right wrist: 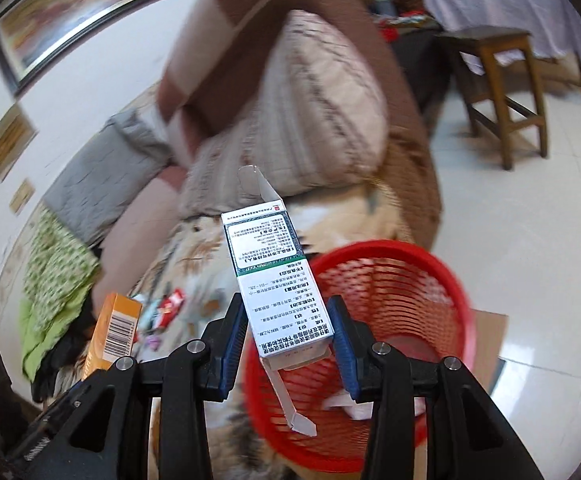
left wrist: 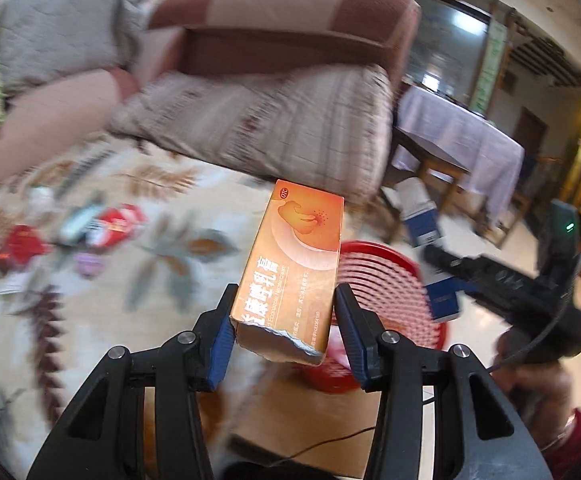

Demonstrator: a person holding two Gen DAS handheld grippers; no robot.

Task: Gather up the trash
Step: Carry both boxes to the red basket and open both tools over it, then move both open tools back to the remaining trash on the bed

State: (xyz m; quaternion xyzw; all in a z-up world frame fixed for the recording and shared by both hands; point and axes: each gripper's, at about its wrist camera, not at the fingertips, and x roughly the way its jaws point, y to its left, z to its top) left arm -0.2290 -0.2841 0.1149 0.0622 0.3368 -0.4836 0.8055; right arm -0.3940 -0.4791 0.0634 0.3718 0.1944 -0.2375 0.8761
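Note:
My left gripper is shut on an orange medicine box with a torn near end, held in the air left of a red mesh basket. My right gripper is shut on a white and green medicine box with open flaps, held over the near left rim of the red basket. White crumpled paper lies inside the basket. The right gripper with its box shows in the left wrist view; the orange box shows in the right wrist view.
Several wrappers and small packets lie on the leaf-patterned rug. A sofa with cushions stands behind. A wooden stool and a cloth-covered table stand on the tiled floor. Flat cardboard lies under the basket.

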